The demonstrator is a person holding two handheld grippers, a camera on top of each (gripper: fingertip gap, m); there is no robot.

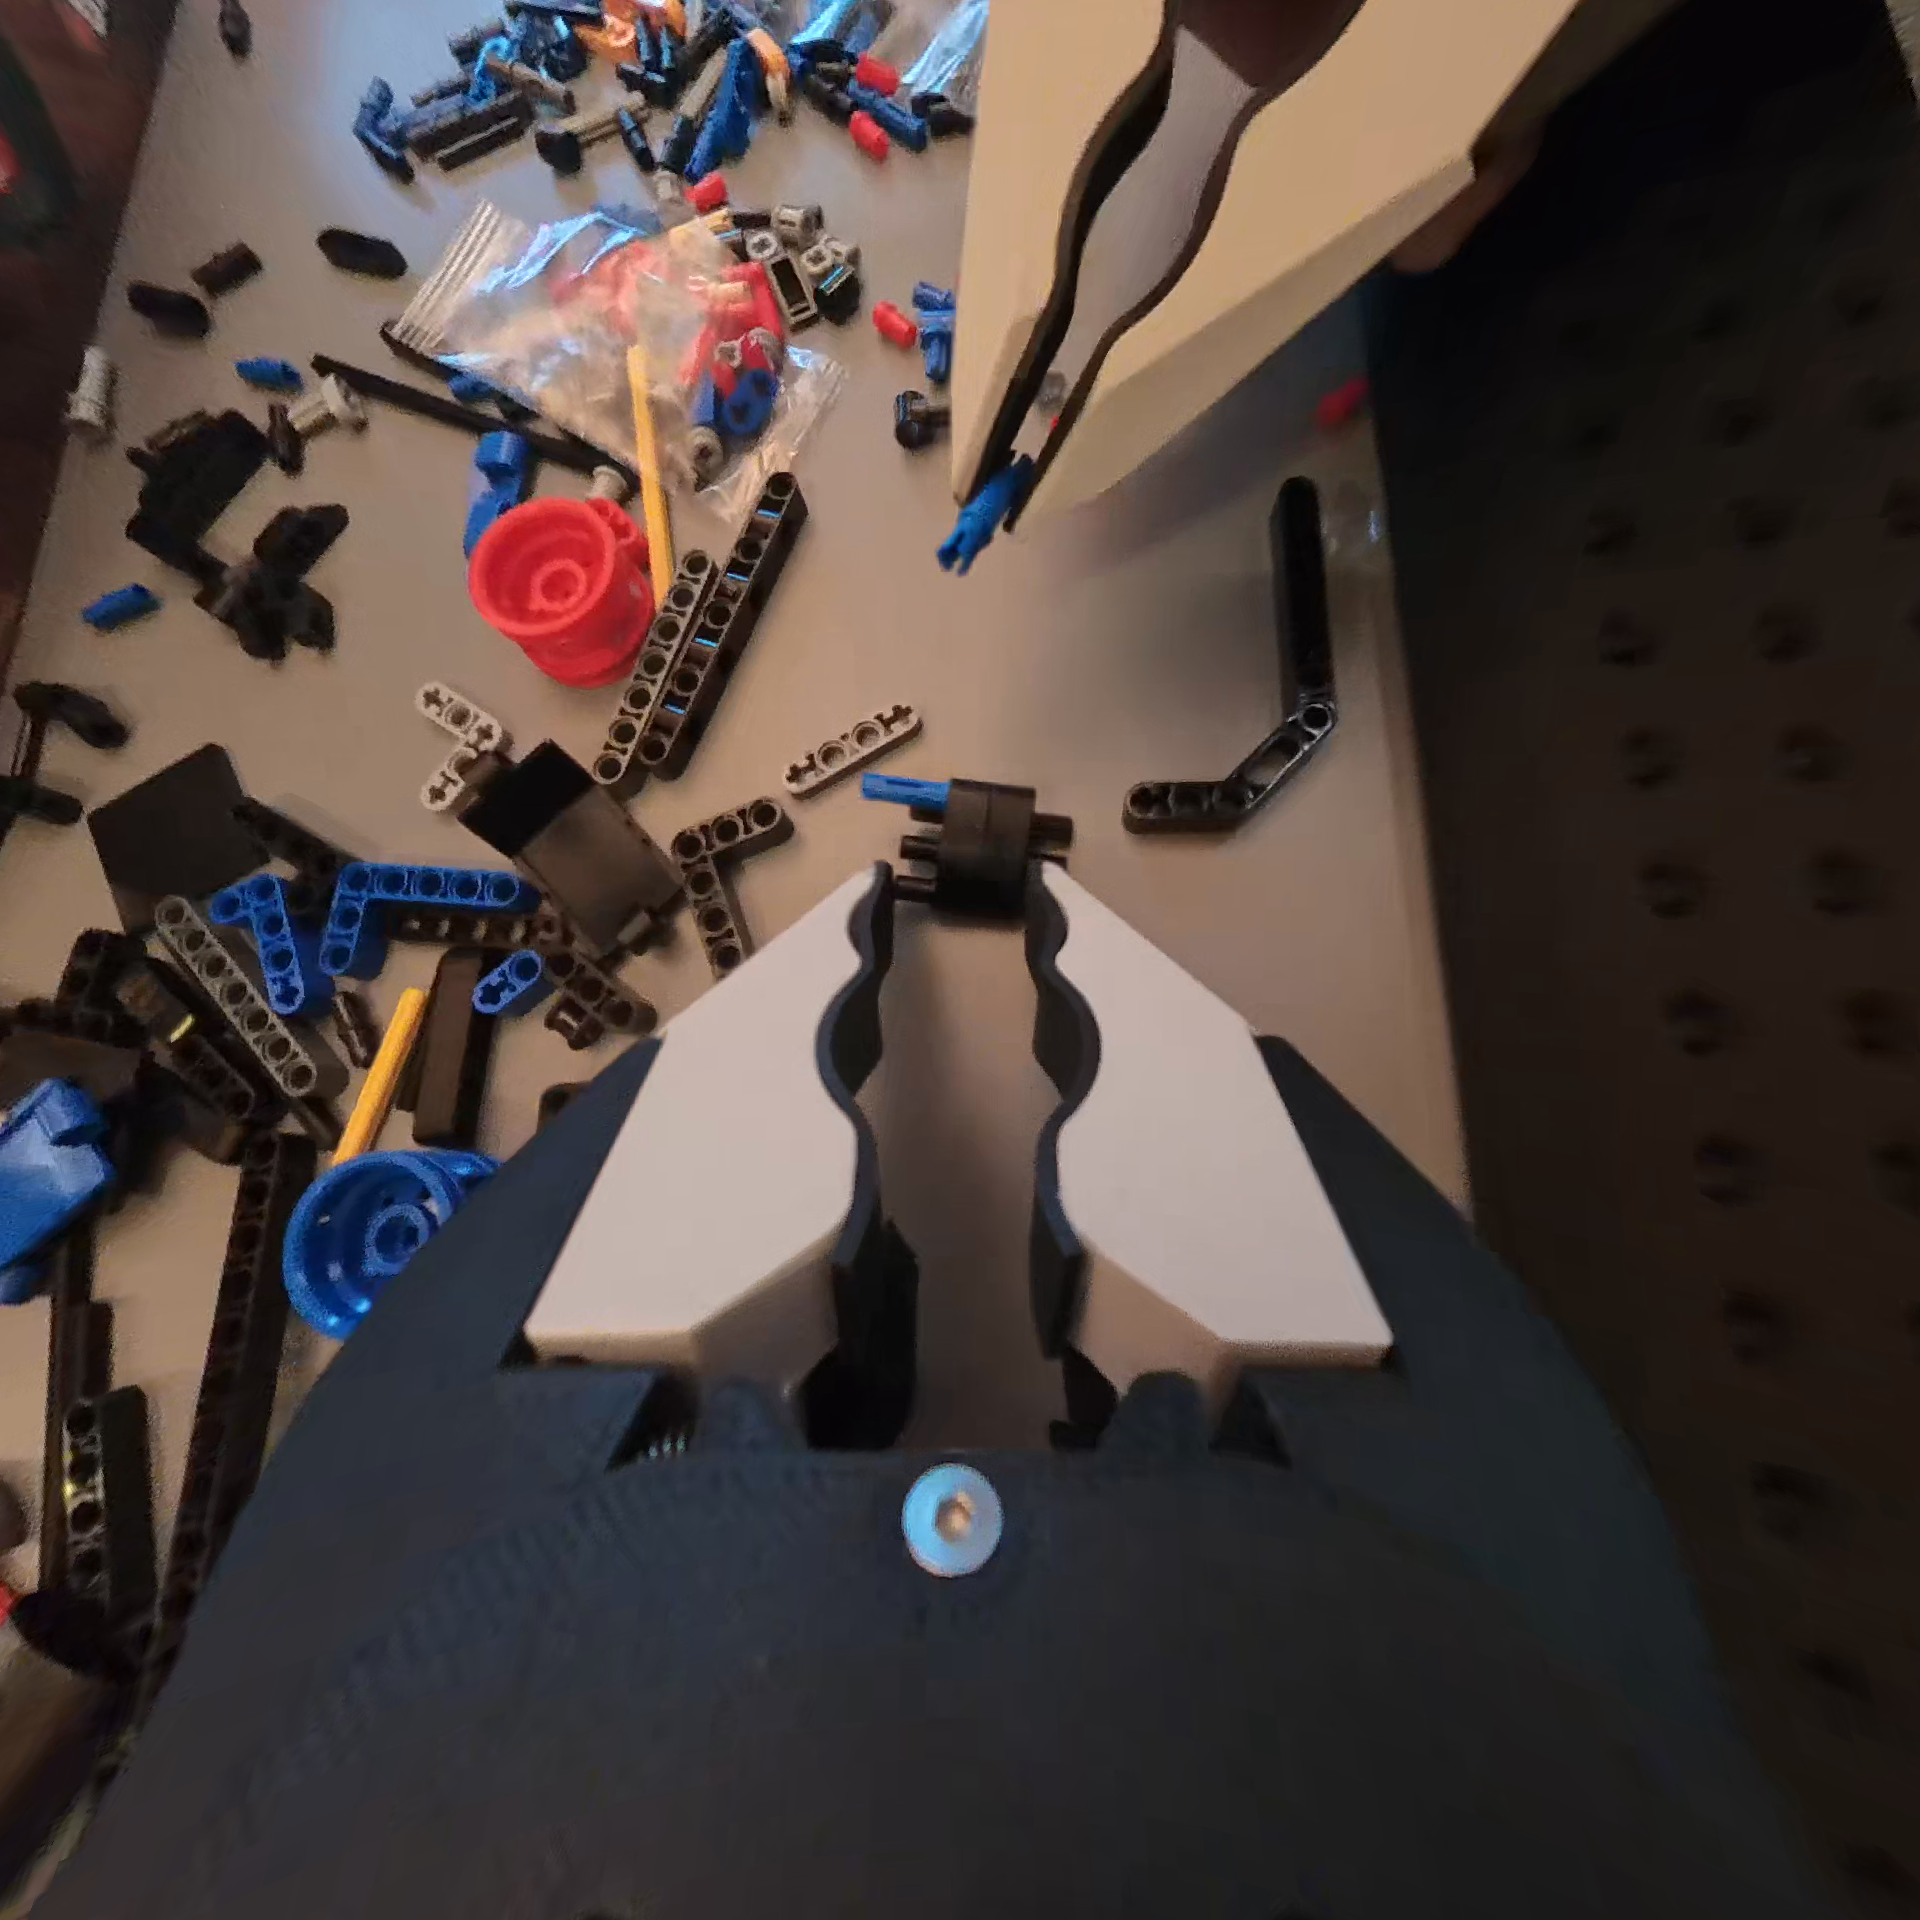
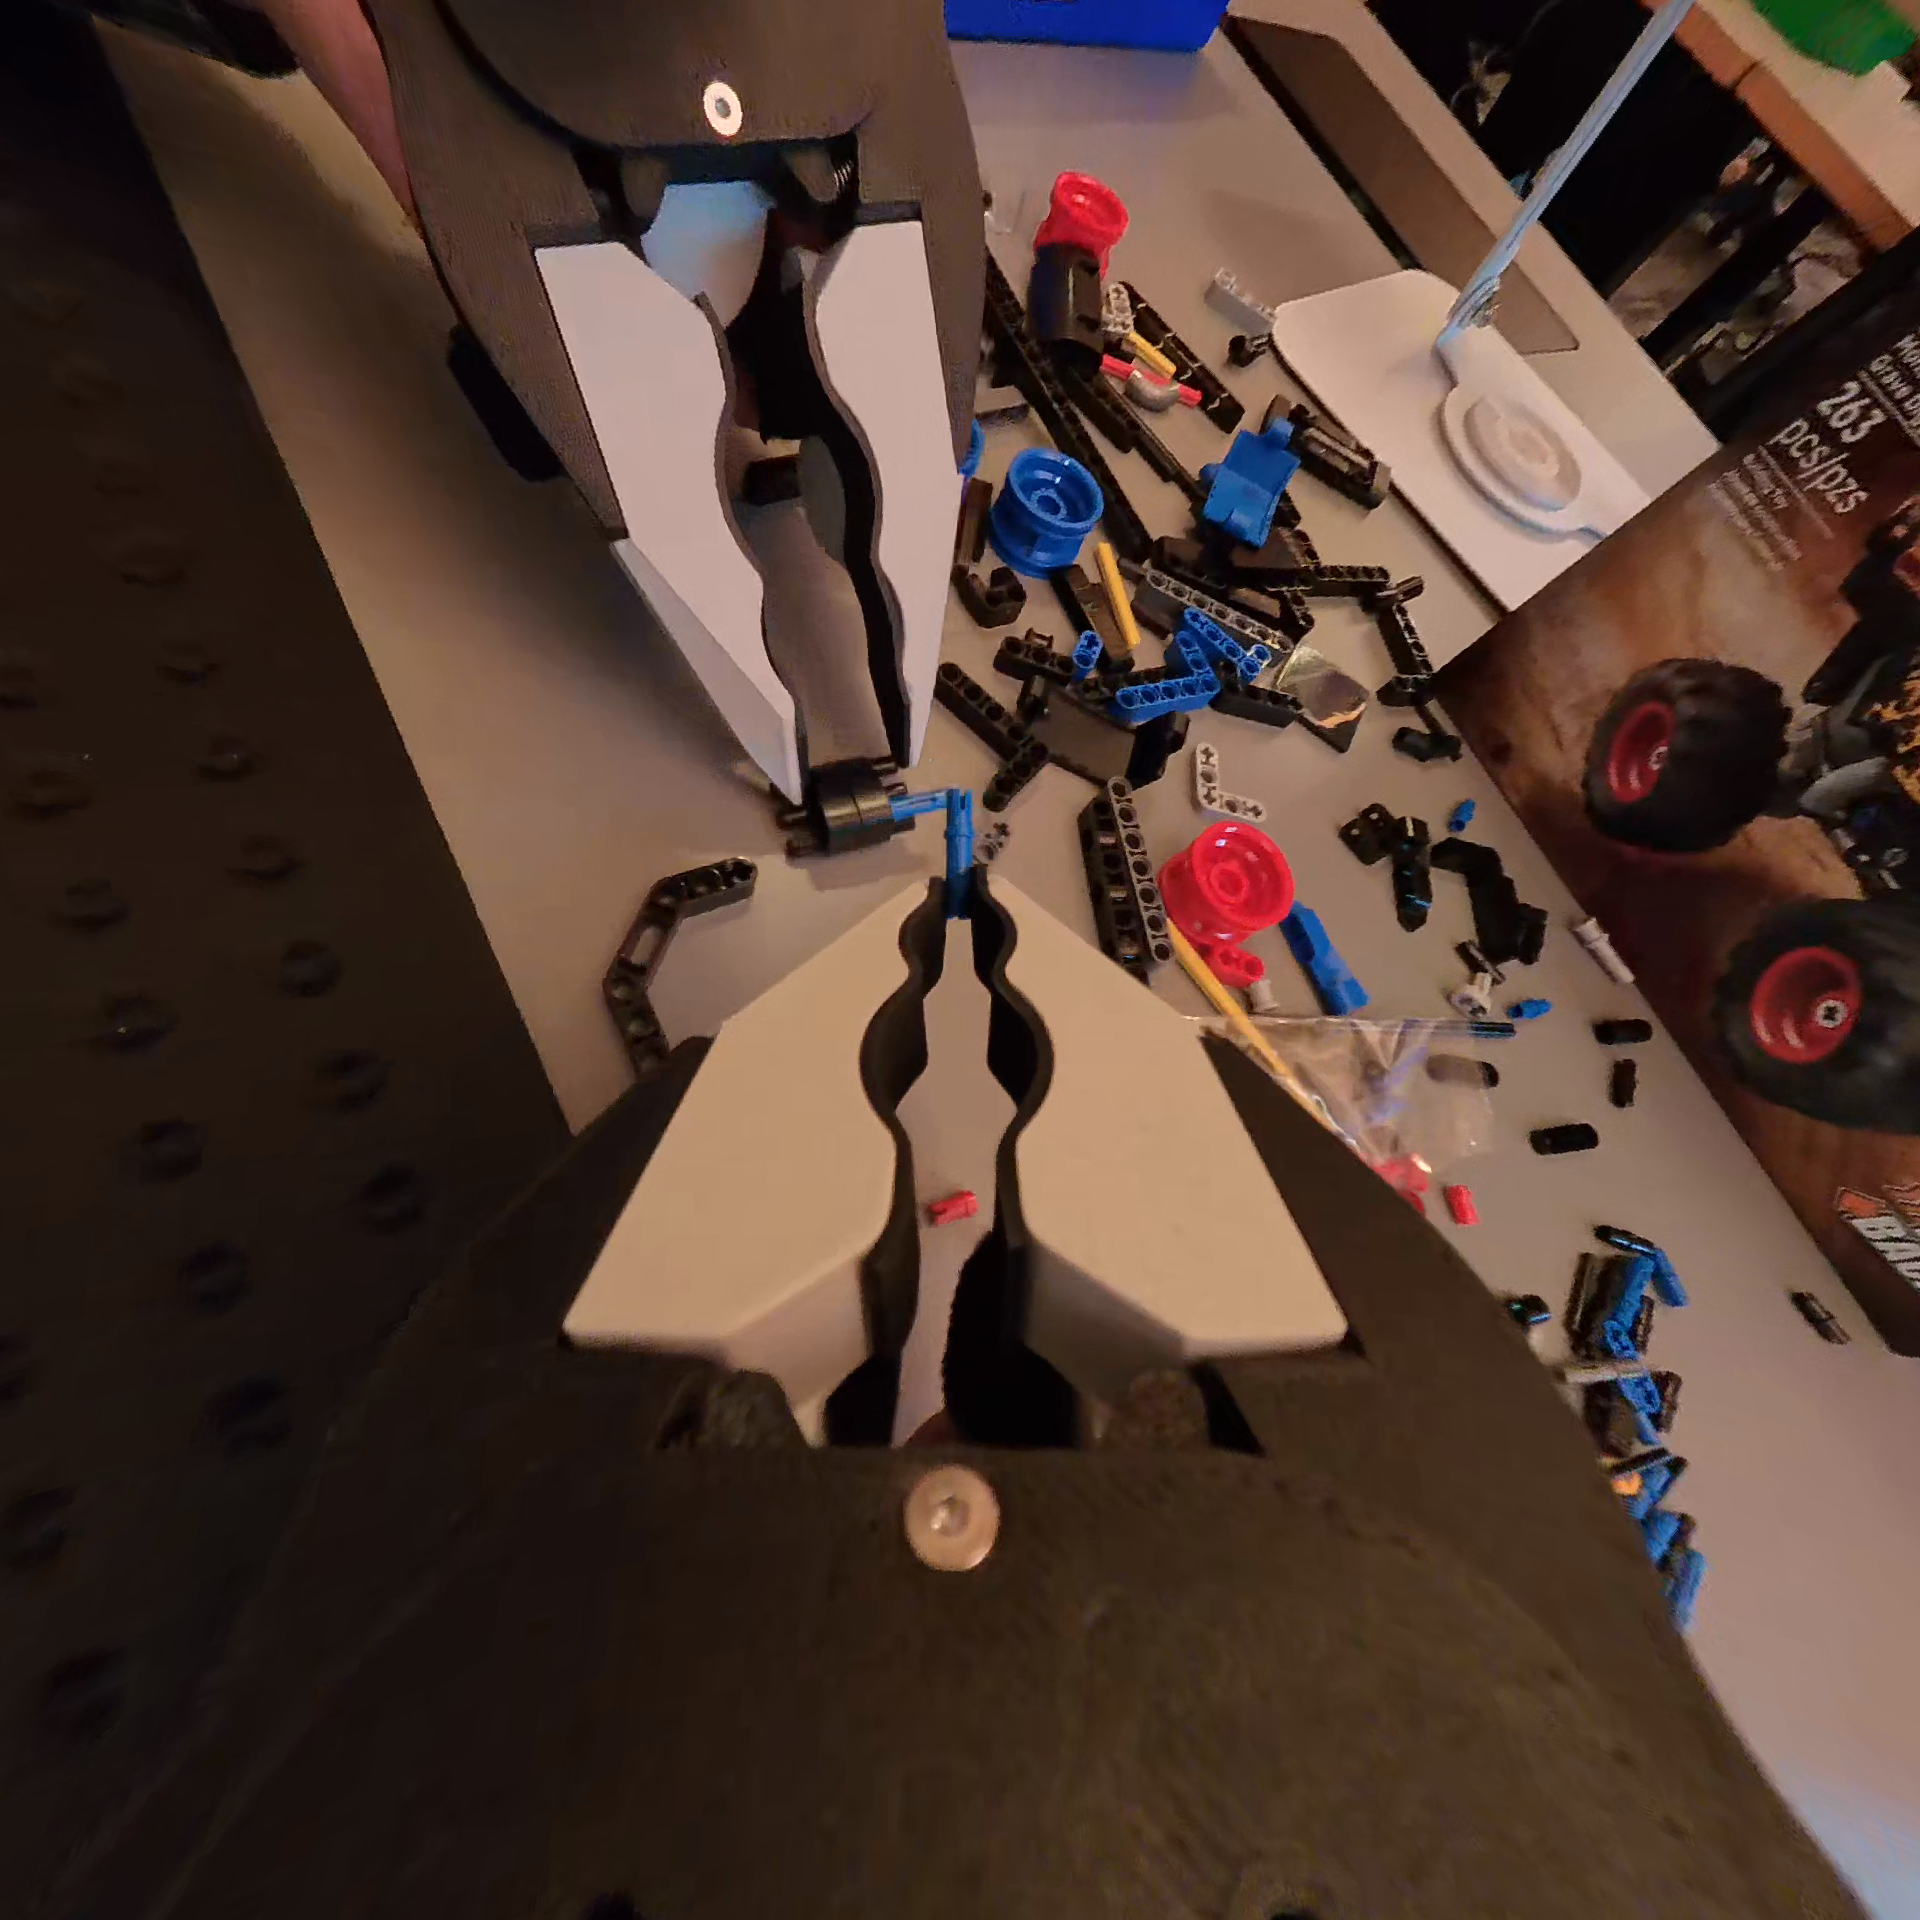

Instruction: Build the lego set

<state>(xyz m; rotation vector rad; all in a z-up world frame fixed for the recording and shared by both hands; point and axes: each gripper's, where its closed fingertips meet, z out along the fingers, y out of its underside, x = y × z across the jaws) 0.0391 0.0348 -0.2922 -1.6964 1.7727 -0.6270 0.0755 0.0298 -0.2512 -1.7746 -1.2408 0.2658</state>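
Observation:
My left gripper is shut on a small black assembly with black pins and a blue pin sticking out to its left, held just above the grey table. It also shows in the right wrist view, holding the black assembly. My right gripper is shut on a blue pin, held upright close to the tip of the assembly's blue pin. In the left wrist view the right gripper comes in from the upper right with its blue pin.
Loose pieces cover the table: a red wheel hub, a blue wheel hub, black beams, a bent black beam, a plastic bag of parts. The set's box and a white lamp base lie at the right. A dark perforated surface borders the table. The tips of one gripper are about 6 centimeters away from the tips of the other.

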